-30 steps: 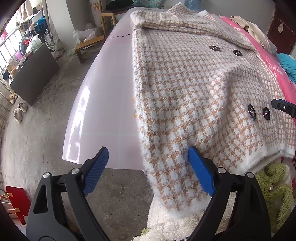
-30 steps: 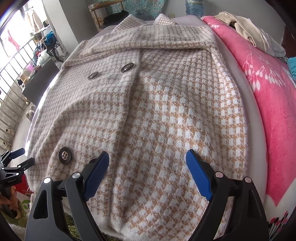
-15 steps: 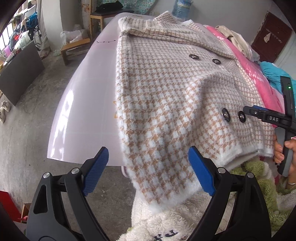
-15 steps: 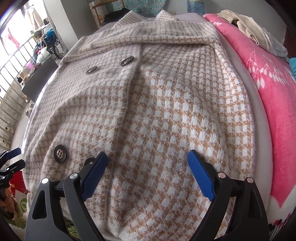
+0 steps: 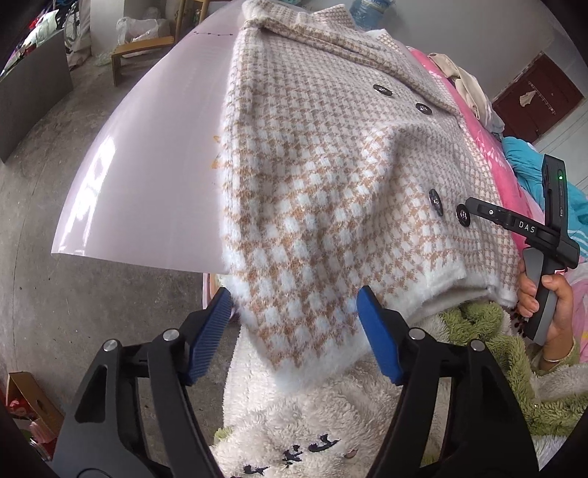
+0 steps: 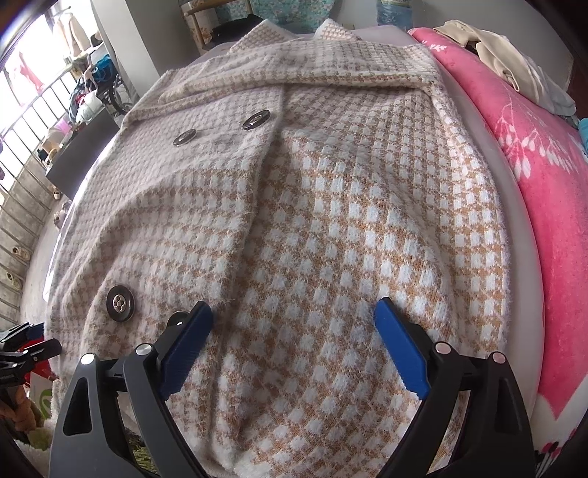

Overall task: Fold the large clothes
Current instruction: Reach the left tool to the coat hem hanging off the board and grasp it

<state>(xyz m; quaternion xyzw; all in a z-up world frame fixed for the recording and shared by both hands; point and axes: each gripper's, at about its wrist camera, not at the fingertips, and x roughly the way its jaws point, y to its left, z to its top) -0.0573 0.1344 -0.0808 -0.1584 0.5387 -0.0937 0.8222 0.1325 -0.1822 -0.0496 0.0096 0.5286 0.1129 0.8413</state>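
cardboard box [image 5: 35, 400] sits low on the left of the concrete floor [image 5: 33, 228], cut off by the frame edge, its contents too dim to name. next to the right comes the glossy pale pink table [image 5: 147, 165], and on it the checked coat [image 5: 323, 176], tan and white, lying flat with its collar at the far end and dark buttons [image 5: 435, 201] down the front. one corner of its fluffy hem hangs off the near table edge between the blue pads [image 5: 378, 342] of the left gripper [image 5: 294, 332]; the jaws have just been closing but the pads do not press the cloth yet. further right the right gripper [image 6: 294, 349] stands wide over the coat front, pads clear of any fold, a hand [image 5: 551, 309] around its handle. a pink blanket [image 6: 544, 176] lies along the table's right side with a beige garment [image 6: 488, 47] on top. wooden stool [image 5: 141, 49] and plastic bags [image 5: 136, 27] stand at the back left.
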